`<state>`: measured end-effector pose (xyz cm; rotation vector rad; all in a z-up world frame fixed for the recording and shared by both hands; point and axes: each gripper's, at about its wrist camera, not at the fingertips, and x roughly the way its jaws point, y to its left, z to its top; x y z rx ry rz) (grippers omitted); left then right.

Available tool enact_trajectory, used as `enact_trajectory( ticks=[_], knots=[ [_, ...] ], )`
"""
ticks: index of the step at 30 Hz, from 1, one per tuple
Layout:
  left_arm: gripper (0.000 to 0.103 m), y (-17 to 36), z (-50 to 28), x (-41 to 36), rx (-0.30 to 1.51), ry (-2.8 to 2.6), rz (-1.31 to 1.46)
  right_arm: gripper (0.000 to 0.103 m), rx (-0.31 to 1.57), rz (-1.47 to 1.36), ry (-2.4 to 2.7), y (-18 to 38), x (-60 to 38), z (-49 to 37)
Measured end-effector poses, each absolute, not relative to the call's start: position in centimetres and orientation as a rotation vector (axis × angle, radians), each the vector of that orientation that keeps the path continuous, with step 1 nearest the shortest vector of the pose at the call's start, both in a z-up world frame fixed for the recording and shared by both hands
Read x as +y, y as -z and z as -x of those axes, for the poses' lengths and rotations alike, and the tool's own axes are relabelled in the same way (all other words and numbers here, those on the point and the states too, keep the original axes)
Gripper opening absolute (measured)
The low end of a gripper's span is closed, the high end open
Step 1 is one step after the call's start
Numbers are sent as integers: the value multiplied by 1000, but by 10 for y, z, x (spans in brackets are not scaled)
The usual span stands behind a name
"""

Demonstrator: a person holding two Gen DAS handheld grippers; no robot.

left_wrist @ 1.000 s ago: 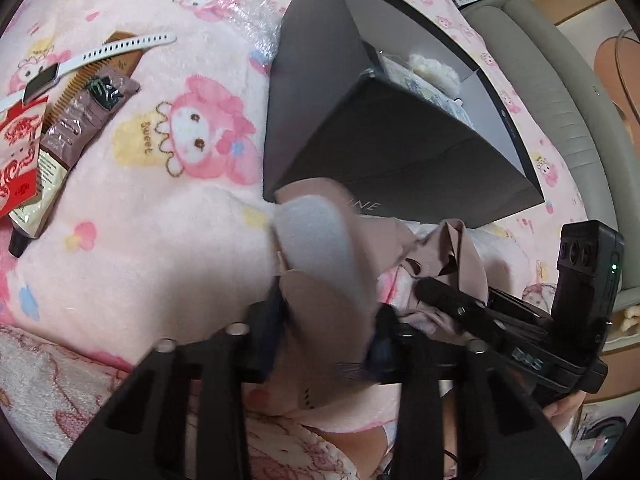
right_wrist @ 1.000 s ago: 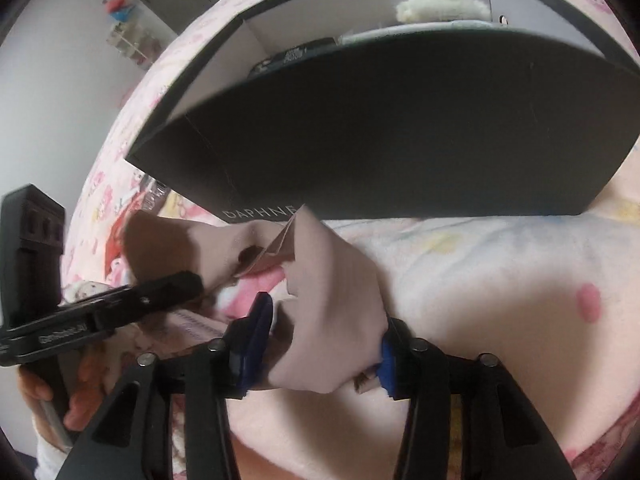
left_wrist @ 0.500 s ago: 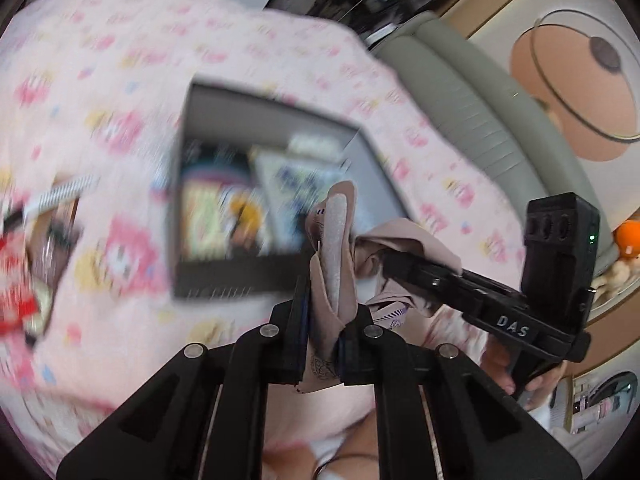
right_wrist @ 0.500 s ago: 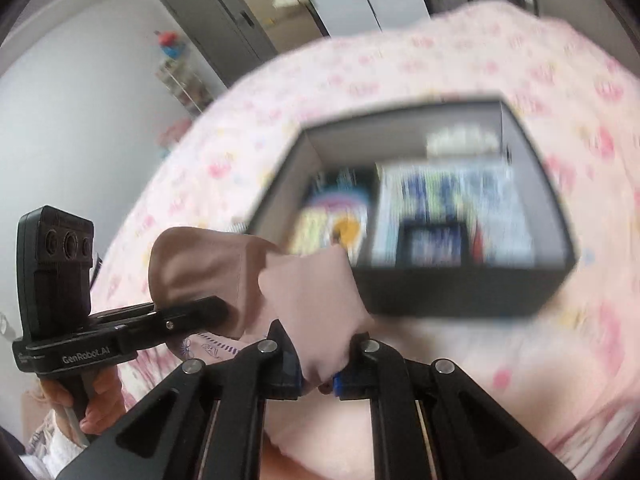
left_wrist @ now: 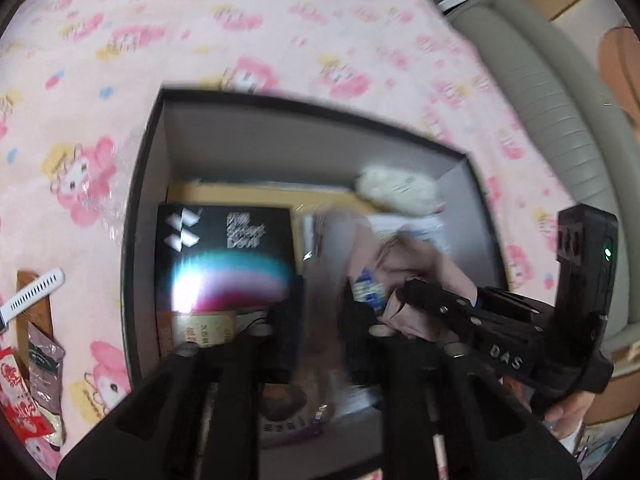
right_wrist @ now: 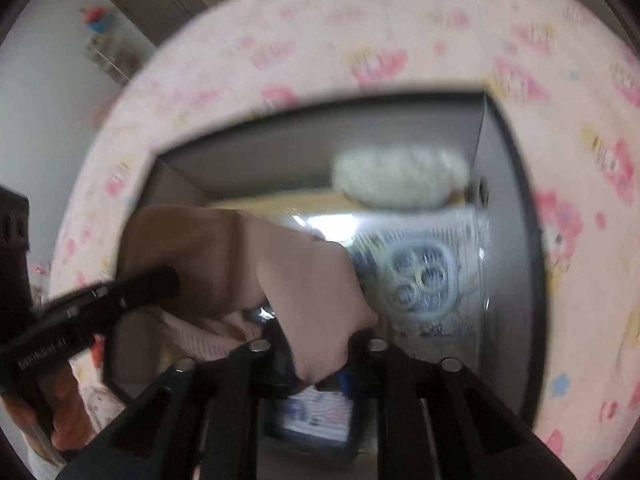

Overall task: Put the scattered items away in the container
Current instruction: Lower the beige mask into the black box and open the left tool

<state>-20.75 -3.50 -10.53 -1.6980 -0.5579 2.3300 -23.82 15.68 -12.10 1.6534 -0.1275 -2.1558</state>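
Fleecy pink blanket (left_wrist: 280,40); right gripper (right_wrist: 320,354) fingers clamp soft beige cloth (right_wrist: 304,280); left gripper (left_wrist: 320,320) fingers apart.

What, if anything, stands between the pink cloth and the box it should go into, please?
Nothing visible does. The cloth hangs between the right gripper fingers over the open box, which has no lid on. Below it lies only a blue-printed packet inside the box.

My right gripper (right_wrist: 318,354): pinches the pink cloth (right_wrist: 280,272).
Box (right_wrist: 516,248): open, right under my fingers.
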Motion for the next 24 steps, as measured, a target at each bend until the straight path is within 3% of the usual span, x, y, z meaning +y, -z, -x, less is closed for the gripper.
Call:
enact_trajectory(
  ticks=[1, 6, 12, 17, 21, 24],
  knots=[
    [47, 110, 208, -37, -568, -2326, 1722, 26, -111, -1671, 2149, 128, 156, 239],
    [45, 83, 192, -45, -543, -2491, 1578, 34, -95, -1598, 2218, 119, 163, 237],
    [26, 64, 176, -23, -468, -2512, 1385, 32, -198, -1360, 2295, 85, 180, 223],
    [23, 93, 189, 0, -335, -2475, 1607, 28, -147, -1446, 2258, 101, 175, 223],
    [23, 118, 200, -24, -466, -2465, 1844, 28, -137, -1490, 2242, 110, 171, 228],
    [25, 121, 195, -33, -525, -2430, 1814, 28, -126, -1559, 2233, 119, 170, 231]
  ],
)
